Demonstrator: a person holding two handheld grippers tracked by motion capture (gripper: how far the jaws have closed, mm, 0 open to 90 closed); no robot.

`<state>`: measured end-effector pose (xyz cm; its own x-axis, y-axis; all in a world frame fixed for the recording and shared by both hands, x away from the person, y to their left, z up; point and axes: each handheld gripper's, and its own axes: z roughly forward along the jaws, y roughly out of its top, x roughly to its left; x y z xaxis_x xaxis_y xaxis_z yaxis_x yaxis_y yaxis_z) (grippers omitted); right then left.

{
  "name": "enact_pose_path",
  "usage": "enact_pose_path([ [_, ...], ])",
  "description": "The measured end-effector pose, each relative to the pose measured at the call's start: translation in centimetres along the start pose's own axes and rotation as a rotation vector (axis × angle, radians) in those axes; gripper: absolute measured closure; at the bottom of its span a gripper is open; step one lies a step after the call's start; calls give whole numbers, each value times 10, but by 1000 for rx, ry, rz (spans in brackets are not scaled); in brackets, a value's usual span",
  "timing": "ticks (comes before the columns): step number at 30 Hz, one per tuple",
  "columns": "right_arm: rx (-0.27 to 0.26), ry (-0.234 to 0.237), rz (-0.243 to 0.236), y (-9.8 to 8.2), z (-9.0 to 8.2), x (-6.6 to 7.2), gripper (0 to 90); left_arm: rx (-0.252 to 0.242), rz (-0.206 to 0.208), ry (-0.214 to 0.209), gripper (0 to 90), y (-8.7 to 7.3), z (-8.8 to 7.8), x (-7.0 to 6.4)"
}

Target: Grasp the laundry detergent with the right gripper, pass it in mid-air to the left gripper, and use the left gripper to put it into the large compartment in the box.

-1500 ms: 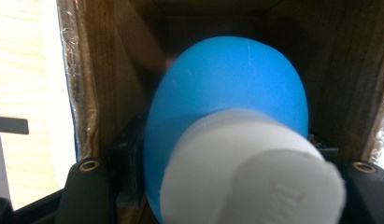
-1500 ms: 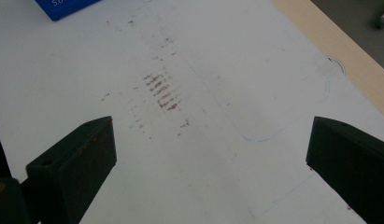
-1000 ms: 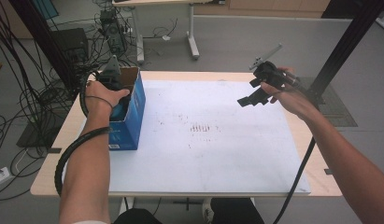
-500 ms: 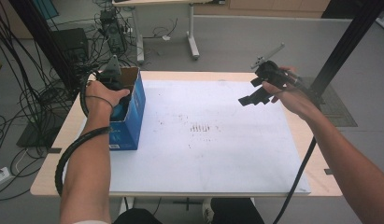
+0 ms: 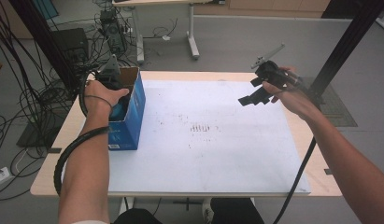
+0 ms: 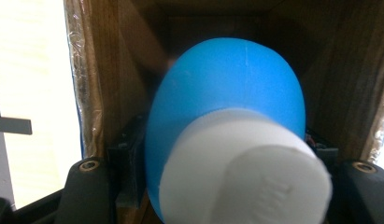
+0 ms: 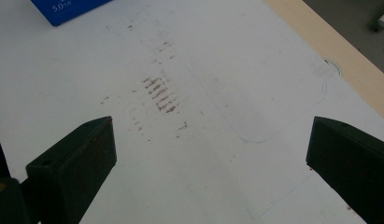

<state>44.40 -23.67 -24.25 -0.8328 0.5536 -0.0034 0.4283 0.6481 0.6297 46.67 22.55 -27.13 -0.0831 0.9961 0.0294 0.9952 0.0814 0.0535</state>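
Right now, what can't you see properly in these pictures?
- Blue bottle: left gripper view; its white cap is blurred and hides its lower part.
- Left gripper: high view; the blue box and the hand hide its jaws.
- Box print: right gripper view; cut off by the top edge.

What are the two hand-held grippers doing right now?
Left hand-held gripper: closed on a blue bottle with a white cap, inside the blue cardboard box.
Right hand-held gripper: open, holding nothing, above the table.
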Motion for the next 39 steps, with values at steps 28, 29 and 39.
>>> enact_pose_path([
  [28, 8, -12, 13, 11, -2, 2, 15, -97, 80, -6, 205, -23, -69, -17],
  [29, 14, -13, 15, 12, -1, 1, 15, -106, 90, -9, 197, -24, -73, -20],
  [39, 77, -50, 61, 16, -1, -19, 15, -161, 193, -42, 127, -33, -104, -60],
])
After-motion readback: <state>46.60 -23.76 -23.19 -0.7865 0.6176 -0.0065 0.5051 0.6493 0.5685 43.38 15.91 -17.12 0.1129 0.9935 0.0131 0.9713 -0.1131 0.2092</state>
